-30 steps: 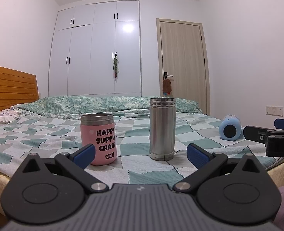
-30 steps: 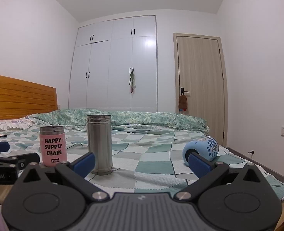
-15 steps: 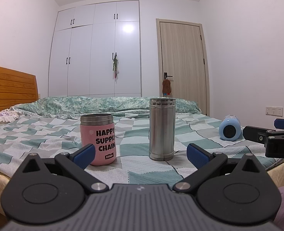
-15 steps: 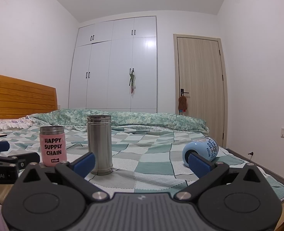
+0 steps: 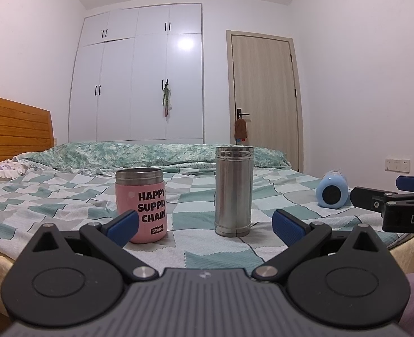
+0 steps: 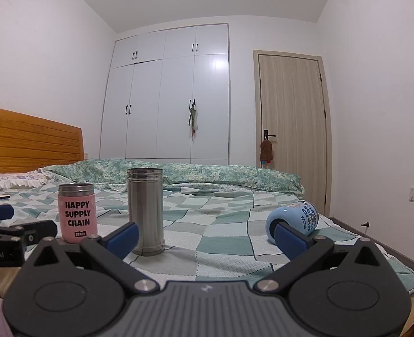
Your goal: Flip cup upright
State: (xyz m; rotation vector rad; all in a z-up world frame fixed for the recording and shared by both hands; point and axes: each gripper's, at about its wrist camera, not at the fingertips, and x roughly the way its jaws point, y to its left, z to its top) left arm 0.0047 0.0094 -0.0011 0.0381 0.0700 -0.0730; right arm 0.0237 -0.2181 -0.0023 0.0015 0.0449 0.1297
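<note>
A light blue cup [image 6: 294,220] lies on its side on the checked bed cover, at the right; it also shows in the left wrist view [image 5: 332,192]. A pink cup [image 5: 141,205] marked HAPPY SUPPLY CHAIN and a tall steel cup [image 5: 233,191] stand upright; both show in the right wrist view too, the pink cup [image 6: 77,213] left of the steel cup [image 6: 145,210]. My left gripper [image 5: 204,224] is open and empty, short of the two upright cups. My right gripper [image 6: 205,237] is open and empty, its right finger in front of the blue cup.
The bed [image 6: 221,241] has a wooden headboard [image 6: 30,143] at the left and a rolled green quilt [image 6: 179,172] at the back. White wardrobes [image 6: 167,98] and a door [image 6: 291,129] stand behind. The bed's near edge lies just under both grippers.
</note>
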